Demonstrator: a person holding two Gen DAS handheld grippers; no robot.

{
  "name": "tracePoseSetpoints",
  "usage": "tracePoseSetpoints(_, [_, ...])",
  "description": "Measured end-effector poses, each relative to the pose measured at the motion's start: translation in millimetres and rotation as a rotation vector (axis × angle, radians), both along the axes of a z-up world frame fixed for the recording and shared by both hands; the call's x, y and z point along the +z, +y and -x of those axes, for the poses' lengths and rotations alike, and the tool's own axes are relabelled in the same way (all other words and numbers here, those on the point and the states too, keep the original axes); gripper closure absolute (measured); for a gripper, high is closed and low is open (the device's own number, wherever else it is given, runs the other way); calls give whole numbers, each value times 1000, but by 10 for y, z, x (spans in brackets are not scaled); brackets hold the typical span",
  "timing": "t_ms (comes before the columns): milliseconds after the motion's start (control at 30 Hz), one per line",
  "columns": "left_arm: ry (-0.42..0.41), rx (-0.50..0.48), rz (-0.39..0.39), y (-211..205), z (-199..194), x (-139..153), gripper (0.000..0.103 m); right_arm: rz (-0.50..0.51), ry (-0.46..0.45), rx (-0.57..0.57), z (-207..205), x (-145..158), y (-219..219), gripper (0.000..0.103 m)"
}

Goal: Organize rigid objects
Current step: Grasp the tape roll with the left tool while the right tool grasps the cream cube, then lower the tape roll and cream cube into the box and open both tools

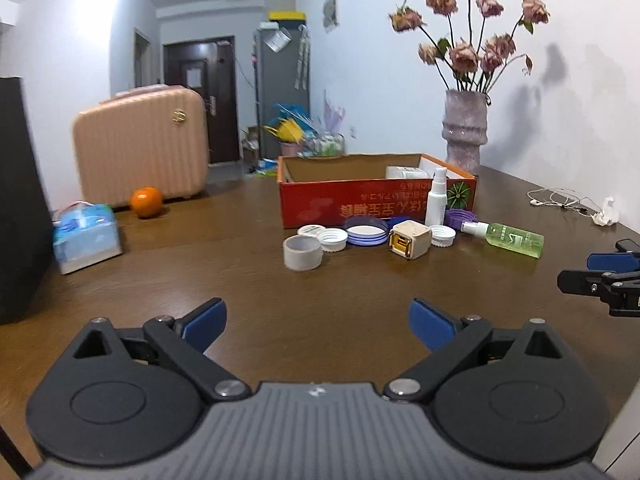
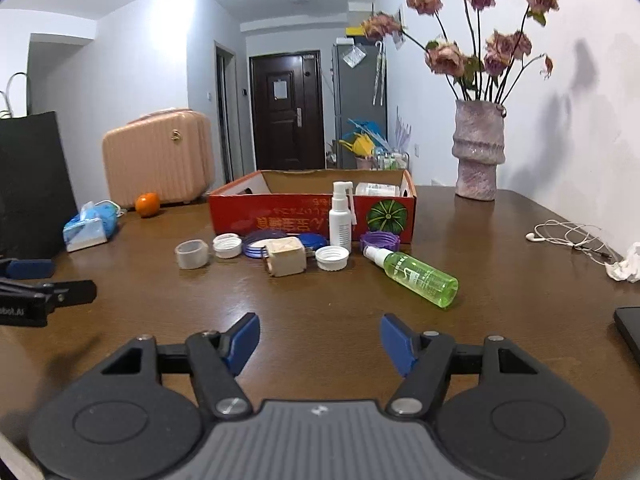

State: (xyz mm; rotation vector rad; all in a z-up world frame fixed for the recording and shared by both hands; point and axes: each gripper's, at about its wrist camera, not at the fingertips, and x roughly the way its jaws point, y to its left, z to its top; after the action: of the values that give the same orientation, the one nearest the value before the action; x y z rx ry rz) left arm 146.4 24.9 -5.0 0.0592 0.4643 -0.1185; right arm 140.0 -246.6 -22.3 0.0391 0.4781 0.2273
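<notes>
A red cardboard box stands mid-table with white containers inside. In front of it lie a tape roll, white lids, a blue lid, a beige cube, a purple lid, an upright white spray bottle and a green spray bottle lying down. My left gripper is open and empty, well short of them. My right gripper is open and empty too.
A vase of dried roses stands at the back right. Earphones and crumpled tissue lie right. A tissue pack, an orange, a pink case and a black bag are left.
</notes>
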Motion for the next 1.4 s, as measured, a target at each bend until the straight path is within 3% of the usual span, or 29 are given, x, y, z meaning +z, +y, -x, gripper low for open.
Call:
tracePoseSetpoints(233, [73, 6, -22, -2, -969, -95, 17, 22, 36, 59, -705, -13, 139, 44])
tracePoseSetpoints(367, [150, 22, 8, 22, -1525, -218, 25, 35, 61, 124, -1170, -51, 354, 45])
tracePoseSetpoints(567, [174, 25, -3, 23, -1946, -339, 37, 67, 88, 179, -1754, -146, 671, 50])
tracePoseSetpoints(700, [191, 3, 3, -1, -2033, -379, 59, 88, 105, 159, -1977, -201, 762, 55])
tracePoseSetpoints(933, [182, -18, -15, -60, -1968, -381, 60, 100, 129, 164, -2072, -266, 822, 61])
tracePoseSetpoints(1033, [161, -17, 10, -76, -1769, -285, 60, 87, 149, 167, -1978, -231, 801, 62])
tracePoseSetpoints(1233, [125, -29, 71, -112, -1012, -117, 60, 112, 122, 159, -1214, -193, 703, 63])
tracePoseSetpoints(1400, [89, -52, 74, -217, -450, -11, 60, 99, 111, 123, -552, -179, 546, 63])
